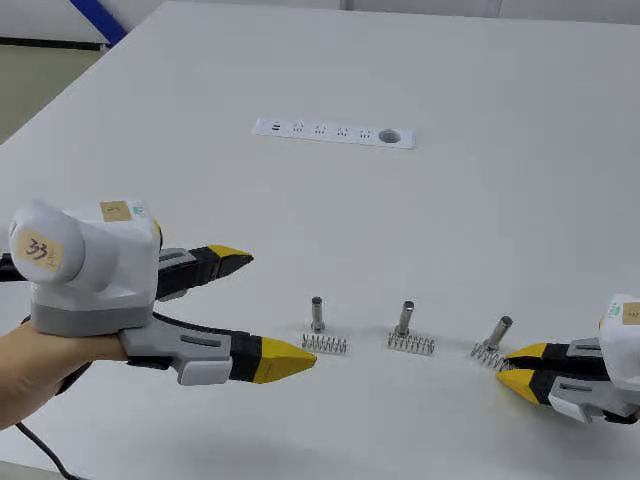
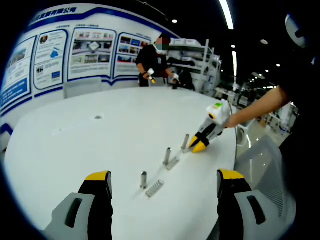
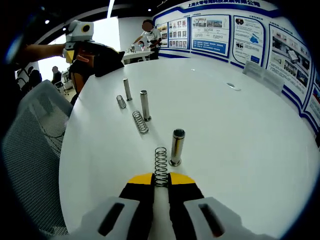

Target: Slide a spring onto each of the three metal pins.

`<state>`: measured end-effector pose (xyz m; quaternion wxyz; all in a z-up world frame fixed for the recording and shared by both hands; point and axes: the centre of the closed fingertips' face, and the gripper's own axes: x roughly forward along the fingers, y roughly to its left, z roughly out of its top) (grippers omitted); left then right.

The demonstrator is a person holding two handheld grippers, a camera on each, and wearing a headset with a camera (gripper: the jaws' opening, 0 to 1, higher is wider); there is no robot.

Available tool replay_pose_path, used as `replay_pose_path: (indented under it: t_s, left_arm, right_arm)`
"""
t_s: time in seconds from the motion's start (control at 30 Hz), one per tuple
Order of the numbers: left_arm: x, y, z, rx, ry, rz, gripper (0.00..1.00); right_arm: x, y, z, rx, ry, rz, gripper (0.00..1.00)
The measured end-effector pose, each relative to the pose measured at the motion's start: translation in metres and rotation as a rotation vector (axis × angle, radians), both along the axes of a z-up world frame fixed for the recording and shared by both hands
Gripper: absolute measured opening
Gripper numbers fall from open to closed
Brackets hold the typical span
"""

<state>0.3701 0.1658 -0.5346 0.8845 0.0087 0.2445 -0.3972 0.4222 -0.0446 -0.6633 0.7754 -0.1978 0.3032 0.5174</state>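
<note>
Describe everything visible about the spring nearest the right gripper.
The spring is a thin, silvery wire coil lying flat on the white table, not yet on a pin. Its near end looks held between the yellow tips of the right gripper. Its far end lies beside the base of an upright metal pin.

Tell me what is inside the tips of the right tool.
One end of the nearest spring, which lies flat beside its pin. The tips of the right tool hide how far that end goes in.
</note>
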Motion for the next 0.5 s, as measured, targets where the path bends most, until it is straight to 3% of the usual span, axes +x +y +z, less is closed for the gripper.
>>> replay_pose_path:
  t_s: [0.23, 0.5]
  left_arm:
    - [-0.002, -0.002, 0.001, -0.004, -0.002, -0.009, 0.88]
    - [-0.004, -0.010, 0.001, -0.012, -0.008, -0.033, 0.88]
  right_arm:
    - [-0.003, -0.005, 0.002, -0.045, -0.007, 0.012, 0.11]
    - [-0.013, 0.000, 0.024, -0.022, -0.009, 0.013, 0.10]
